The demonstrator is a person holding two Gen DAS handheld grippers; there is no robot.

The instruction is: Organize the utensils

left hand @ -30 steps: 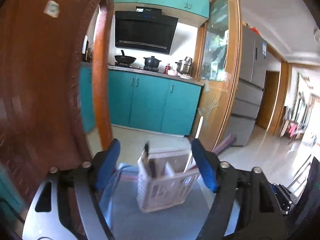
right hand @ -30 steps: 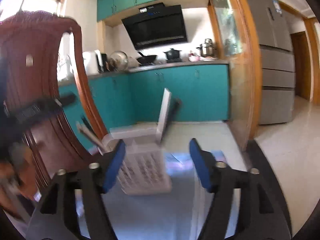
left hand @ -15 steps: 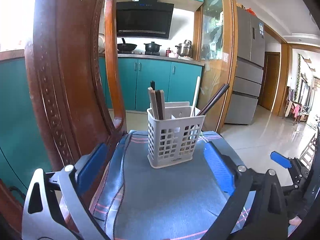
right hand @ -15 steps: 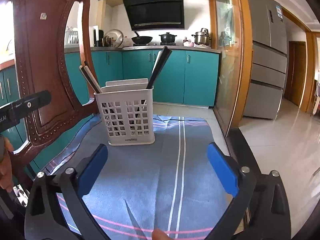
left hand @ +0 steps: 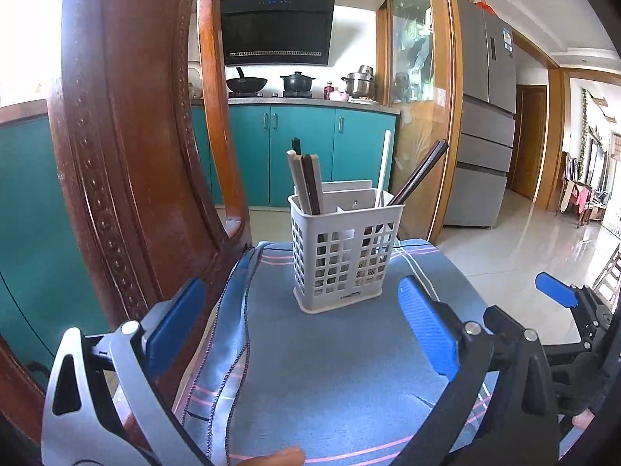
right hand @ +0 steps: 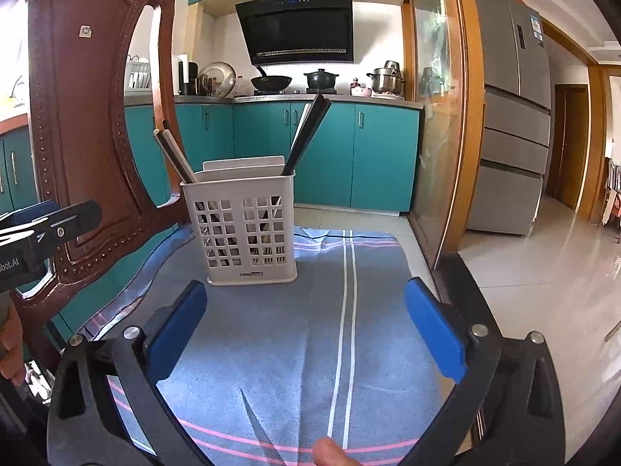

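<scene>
A white perforated utensil holder stands upright on a blue cloth; it also shows in the right wrist view. Brown and beige chopsticks lean in its left part, a white stick and dark chopsticks in its right part. In the right wrist view dark chopsticks lean right and a light pair leans left. My left gripper is open and empty, short of the holder. My right gripper is open and empty, also short of it.
A carved wooden chair back rises close on the left, also in the right wrist view. The cloth covers a small table with its edge on the right. Teal kitchen cabinets and a fridge stand beyond.
Both grippers have drawn back and levelled out from the holder and opened wider. The holder now stands still and upright on the cloth.
</scene>
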